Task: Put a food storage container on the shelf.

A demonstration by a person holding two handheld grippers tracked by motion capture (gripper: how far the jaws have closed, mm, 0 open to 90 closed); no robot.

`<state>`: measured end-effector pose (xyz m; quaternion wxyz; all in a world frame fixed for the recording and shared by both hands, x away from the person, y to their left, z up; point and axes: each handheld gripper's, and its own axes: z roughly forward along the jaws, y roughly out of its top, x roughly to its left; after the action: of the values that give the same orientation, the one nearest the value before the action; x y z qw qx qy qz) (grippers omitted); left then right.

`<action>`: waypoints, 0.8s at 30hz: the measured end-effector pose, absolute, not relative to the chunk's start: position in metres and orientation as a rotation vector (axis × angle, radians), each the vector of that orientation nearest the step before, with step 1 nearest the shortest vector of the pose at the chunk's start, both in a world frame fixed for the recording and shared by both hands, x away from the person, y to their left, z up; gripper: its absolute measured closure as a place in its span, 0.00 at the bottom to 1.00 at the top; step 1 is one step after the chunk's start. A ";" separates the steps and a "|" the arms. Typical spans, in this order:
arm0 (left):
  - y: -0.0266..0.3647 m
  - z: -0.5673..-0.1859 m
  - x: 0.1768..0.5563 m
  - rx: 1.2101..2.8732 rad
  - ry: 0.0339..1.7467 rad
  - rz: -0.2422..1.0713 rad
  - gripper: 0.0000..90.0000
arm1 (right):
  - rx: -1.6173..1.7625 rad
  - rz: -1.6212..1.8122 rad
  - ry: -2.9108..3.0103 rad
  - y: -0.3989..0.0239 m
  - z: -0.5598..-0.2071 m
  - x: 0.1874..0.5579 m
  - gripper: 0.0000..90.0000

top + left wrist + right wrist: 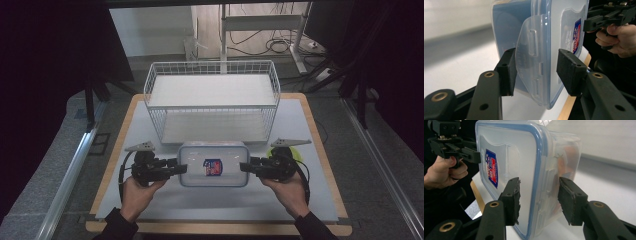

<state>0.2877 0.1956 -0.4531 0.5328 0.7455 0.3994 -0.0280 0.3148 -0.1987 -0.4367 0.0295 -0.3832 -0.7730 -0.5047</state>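
A clear plastic container (pixel 214 170) with a blue-sealed lid and a red and blue label is held between my two grippers, just in front of the wire rack. My left gripper (pixel 181 168) is shut on its left end; in the left gripper view the pads (pixel 507 72) clamp the container (pixel 549 37) at its latch flap. My right gripper (pixel 245 166) is shut on the right end, and its pads (pixel 512 200) press the lid and base of the container (pixel 524 157). Something orange shows faintly inside the container.
A white two-level wire rack (pixel 212 95) stands at the back of the white mat (pixel 310 125), close behind the container. A yellow-green object (pixel 298 153) lies partly hidden by my right gripper. The wooden tabletop edge (pixel 220 229) runs along the near side.
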 end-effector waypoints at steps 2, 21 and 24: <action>0.196 -0.447 0.290 1.774 0.947 -0.062 0.57 | -1.179 -1.563 -2.373 -0.199 -0.432 0.318 0.59; 0.202 -0.396 0.319 1.750 0.930 -0.015 0.58 | -1.151 -1.637 -2.352 -0.195 -0.385 0.353 0.59; 0.204 -0.388 0.324 1.744 0.930 -0.009 0.58 | -1.146 -1.649 -2.353 -0.193 -0.377 0.358 0.59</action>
<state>0.3235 0.2039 -0.3884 0.5502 0.7368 0.3929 -0.0038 0.3582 -0.1932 -0.3769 0.0242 -0.3705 -0.7604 -0.5328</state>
